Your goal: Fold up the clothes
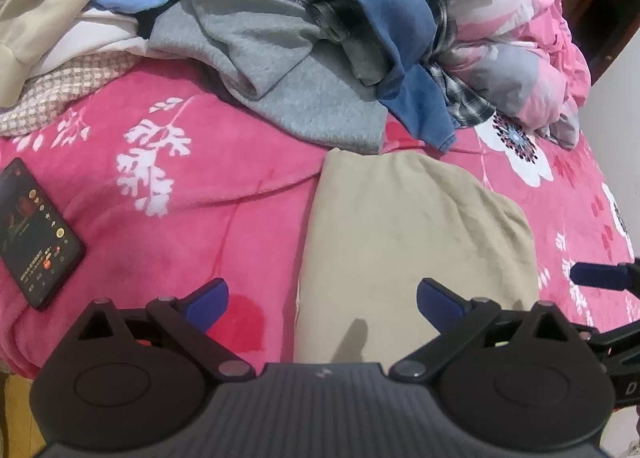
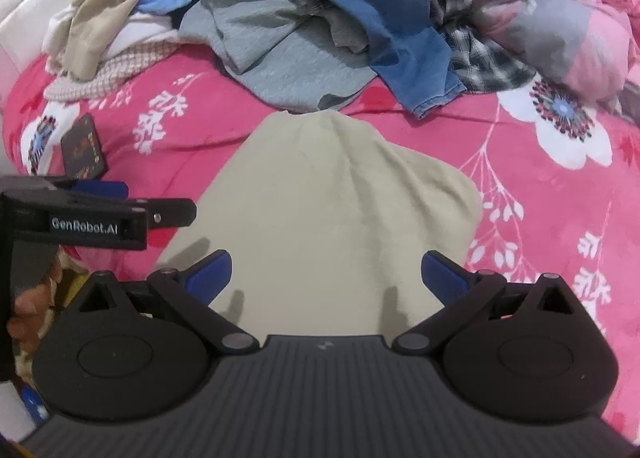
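Note:
A folded beige garment (image 1: pixel 412 242) lies flat on the pink flowered blanket (image 1: pixel 168 194), near the front edge. My left gripper (image 1: pixel 322 304) hangs over its near left corner, open wide, nothing between the blue pads. My right gripper (image 2: pixel 326 276) is above the same beige garment (image 2: pixel 320 198), also open and empty. Each gripper shows at the side of the other's view: the right one (image 1: pixel 600 278) and the left one (image 2: pixel 96 214). A heap of unfolded clothes (image 1: pixel 320 38) in grey, blue, plaid and cream fills the back of the bed.
A black phone (image 1: pixel 34 234) with its screen lit lies on the blanket at the left. A bunched pink and grey quilt (image 1: pixel 532 58) sits at the back right. The bed's edge runs just under the grippers.

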A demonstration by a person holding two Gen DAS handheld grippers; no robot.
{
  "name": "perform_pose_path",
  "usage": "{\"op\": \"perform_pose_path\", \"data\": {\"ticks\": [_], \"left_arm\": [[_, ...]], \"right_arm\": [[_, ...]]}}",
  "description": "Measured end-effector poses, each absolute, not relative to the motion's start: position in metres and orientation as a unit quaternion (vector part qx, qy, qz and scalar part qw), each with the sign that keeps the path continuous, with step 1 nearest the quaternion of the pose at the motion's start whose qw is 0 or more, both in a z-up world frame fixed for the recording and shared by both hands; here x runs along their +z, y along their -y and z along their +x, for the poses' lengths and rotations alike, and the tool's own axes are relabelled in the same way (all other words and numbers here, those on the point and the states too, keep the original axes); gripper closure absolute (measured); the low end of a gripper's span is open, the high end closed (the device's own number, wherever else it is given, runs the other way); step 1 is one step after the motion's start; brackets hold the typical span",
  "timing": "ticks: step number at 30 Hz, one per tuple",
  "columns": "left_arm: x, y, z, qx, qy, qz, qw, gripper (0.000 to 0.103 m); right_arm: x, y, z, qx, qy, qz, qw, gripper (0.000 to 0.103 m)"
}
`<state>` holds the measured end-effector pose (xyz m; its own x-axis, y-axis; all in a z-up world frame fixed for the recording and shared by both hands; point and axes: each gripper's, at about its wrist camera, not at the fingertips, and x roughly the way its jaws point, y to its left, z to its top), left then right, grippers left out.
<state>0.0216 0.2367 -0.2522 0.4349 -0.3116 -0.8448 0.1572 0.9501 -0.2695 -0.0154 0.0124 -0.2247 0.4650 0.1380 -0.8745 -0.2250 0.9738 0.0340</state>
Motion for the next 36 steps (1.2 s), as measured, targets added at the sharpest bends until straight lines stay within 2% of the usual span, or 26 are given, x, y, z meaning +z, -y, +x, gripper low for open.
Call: {"op": "perform_pose_path", "data": {"ticks": [6, 18, 32, 36], "left_arm": [[-0.254, -0.239, 0.020, -0.138, -0.512, -0.071, 0.845, 0.002], [-0.246, -0.237, 0.013, -0.161, -0.485, -0.052, 0.858, 0.002], [-0.248, -0.228, 0.009, -0.164, -0.483, -0.046, 0.859, 0.001], [-0.248, -0.219, 0.012, -0.149, -0.487, -0.012, 0.860, 0.005]], "right_arm": [[-0.227, -0.018, -0.019, 0.088, -0.496, -0.095, 0.859, 0.001], [-0.221, -0.020, -0.021, 0.072, -0.471, -0.121, 0.871, 0.002], [-0.217, -0.014, -0.032, 0.102, -0.456, -0.104, 0.878, 0.001], [-0.219, -0.005, -0.027, 0.071, -0.487, -0.090, 0.866, 0.001]]}}
